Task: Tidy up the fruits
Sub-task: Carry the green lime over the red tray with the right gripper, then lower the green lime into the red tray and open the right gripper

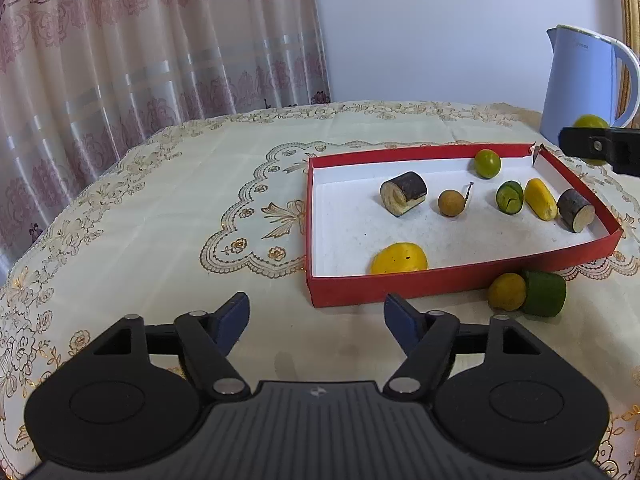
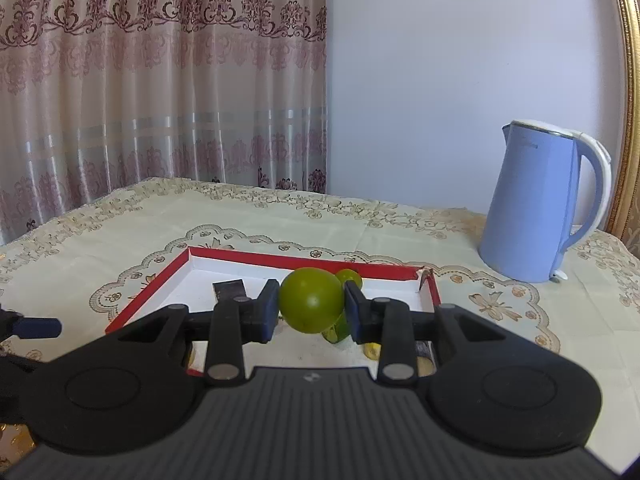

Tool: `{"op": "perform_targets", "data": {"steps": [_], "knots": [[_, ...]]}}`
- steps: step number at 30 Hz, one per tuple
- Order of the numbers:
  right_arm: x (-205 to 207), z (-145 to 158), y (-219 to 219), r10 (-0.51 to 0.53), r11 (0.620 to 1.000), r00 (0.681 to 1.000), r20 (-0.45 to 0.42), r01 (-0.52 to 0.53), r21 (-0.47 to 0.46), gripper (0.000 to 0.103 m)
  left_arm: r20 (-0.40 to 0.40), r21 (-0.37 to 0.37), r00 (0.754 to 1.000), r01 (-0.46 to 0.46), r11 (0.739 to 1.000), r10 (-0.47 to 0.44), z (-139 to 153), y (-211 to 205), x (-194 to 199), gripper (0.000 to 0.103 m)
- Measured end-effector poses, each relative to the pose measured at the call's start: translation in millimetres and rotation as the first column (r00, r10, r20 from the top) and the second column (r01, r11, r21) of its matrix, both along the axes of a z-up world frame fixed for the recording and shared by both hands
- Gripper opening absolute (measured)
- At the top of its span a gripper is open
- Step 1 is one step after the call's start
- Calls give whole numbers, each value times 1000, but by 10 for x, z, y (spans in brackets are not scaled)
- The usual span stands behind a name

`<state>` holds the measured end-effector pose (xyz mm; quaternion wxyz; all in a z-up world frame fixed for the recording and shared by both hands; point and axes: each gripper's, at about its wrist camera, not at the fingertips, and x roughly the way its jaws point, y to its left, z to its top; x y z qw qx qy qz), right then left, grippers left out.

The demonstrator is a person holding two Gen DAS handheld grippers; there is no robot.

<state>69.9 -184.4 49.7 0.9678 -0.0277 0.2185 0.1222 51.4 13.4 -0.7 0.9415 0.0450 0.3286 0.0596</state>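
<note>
A red box (image 1: 460, 280) with a white floor lies on the tablecloth and holds several fruit pieces: a dark-skinned roll (image 1: 404, 193), a brown longan (image 1: 451, 202), a green round fruit (image 1: 487, 163), a cucumber piece (image 1: 509, 197), yellow pieces (image 1: 399, 259) and another dark piece (image 1: 575, 210). Outside its near wall lie a yellow fruit (image 1: 506, 291) and a green cucumber chunk (image 1: 545, 293). My left gripper (image 1: 316, 322) is open and empty before the box. My right gripper (image 2: 311, 307) is shut on a green round fruit (image 2: 310, 304) above the box (image 2: 148, 292); it shows at the right edge of the left wrist view (image 1: 591, 140).
A light blue electric kettle (image 2: 536, 204) stands at the back right of the table, also in the left wrist view (image 1: 580, 80). A patterned curtain (image 1: 140, 40) hangs behind the table's left side. A gold frame edge (image 2: 628, 100) is at the far right.
</note>
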Motion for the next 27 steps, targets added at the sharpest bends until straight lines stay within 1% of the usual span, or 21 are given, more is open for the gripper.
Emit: {"op": "perform_targets", "data": {"steps": [9,16,22,27], "knots": [[348,-112,7,-15,1000,999,-50,15,6,32,0,1,1000,-2,1000,2,-4,7,-10,76],[659,-278,91,-19,1000,993,-115,19,1,32,-2,-2,1000,-7,1000,7,8,35,-7,76],[819,-407,195,-30,1000,988,-149,28,-12,32,14,2,1000,1,1000,-1,32,52,-44,76],[923,-448,227,-53,999,985,-162,50,-18,32,6,7,1000,12,1000,-12,13,44,-45,76]]}}
